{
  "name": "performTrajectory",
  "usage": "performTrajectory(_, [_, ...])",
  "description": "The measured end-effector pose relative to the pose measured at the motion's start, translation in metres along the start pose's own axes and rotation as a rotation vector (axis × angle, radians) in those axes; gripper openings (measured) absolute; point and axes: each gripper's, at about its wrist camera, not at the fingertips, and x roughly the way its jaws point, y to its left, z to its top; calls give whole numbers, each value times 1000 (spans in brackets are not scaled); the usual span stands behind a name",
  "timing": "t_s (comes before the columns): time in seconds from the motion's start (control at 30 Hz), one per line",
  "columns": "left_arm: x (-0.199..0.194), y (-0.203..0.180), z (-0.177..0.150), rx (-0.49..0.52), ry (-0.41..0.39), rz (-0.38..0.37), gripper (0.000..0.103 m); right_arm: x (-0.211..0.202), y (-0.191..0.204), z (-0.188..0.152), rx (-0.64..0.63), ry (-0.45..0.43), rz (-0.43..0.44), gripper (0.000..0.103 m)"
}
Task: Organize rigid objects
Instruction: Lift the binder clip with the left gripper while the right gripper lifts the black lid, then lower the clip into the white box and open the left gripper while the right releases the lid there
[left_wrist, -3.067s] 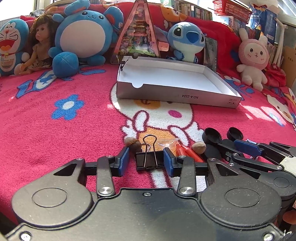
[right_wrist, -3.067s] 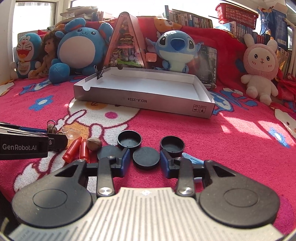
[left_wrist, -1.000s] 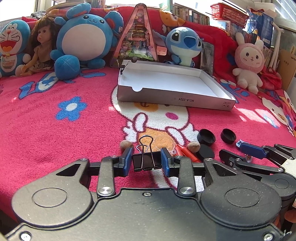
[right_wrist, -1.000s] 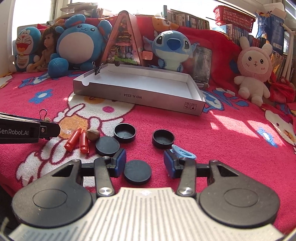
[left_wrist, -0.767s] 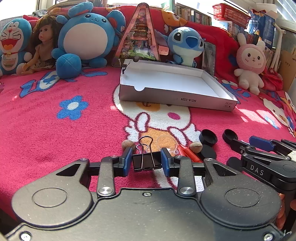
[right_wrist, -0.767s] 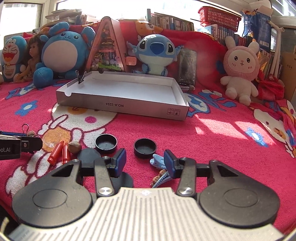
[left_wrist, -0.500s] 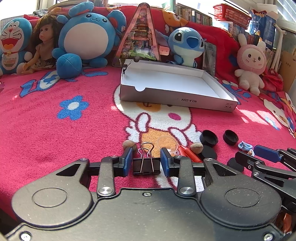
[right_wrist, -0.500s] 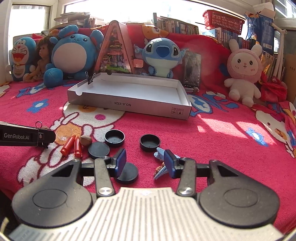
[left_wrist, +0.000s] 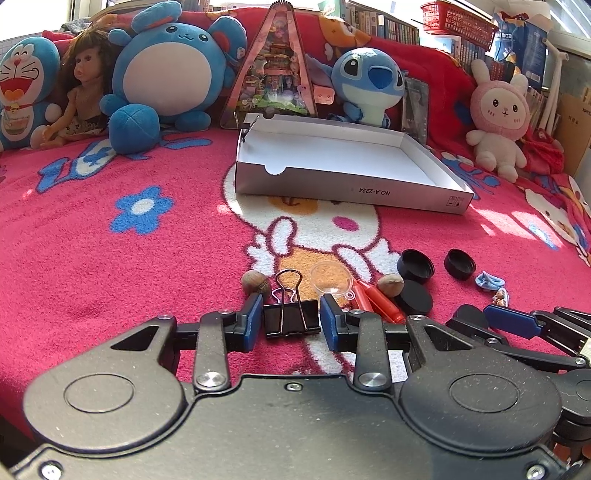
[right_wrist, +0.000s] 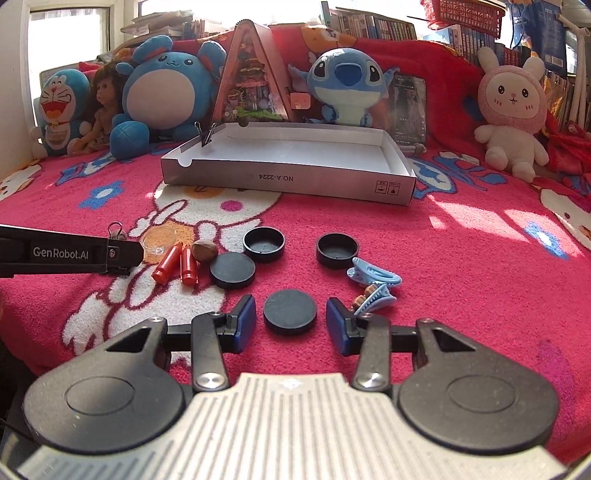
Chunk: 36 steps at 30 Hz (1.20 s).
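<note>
A black binder clip (left_wrist: 291, 321) sits between the blue pads of my left gripper (left_wrist: 291, 322), which is shut on it just above the red blanket; its wire handles stand up. My right gripper (right_wrist: 290, 325) straddles a flat black disc (right_wrist: 290, 312) lying on the blanket. Its jaws are closing, and a small gap still shows on each side of the disc. Farther back stands a shallow white box (right_wrist: 288, 181), empty inside, with a small binder clip (right_wrist: 207, 137) on its left corner. The left gripper's fingers (right_wrist: 122, 253) reach in from the left in the right wrist view.
Loose on the blanket lie two red cylinders (right_wrist: 171, 264), a nut (right_wrist: 204, 251), a clear cup (right_wrist: 159, 238), another black disc (right_wrist: 232, 270), two black caps (right_wrist: 264, 243) (right_wrist: 337, 250) and blue hair clips (right_wrist: 373, 277). Plush toys (right_wrist: 166, 85) line the back.
My right gripper has shifted so the black disc, earlier off by its left pad, now lies centred between the pads, and the jaws have narrowed. The left gripper keeps the binder clip and stays put.
</note>
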Motion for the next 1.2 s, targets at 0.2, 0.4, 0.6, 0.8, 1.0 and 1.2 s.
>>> performTrajectory(0.2, [1, -2, -2, 18, 2, 7, 32, -2, 2, -1, -7, -10, -4, 38])
performTrajectory(0.4, [-7, -4, 5, 31, -21, -13, 32, -7, -1, 6, 6, -36, 10, 37])
performTrajectory(0.6, [1, -2, 28, 27, -26, -14, 32, -3, -9, 23, 37, -63, 33, 37])
performTrajectory(0.8, [18, 0, 62, 28, -31, -18, 32, 10, -26, 52, 82, -86, 55, 37])
performTrajectory(1.0, [32, 0, 104, 33, -62, -22, 32, 31, -41, 90, 53, -88, 44, 37])
performTrajectory(1.2, [67, 0, 154, -3, -33, -71, 32, 60, -58, 133, 46, -63, 27, 37])
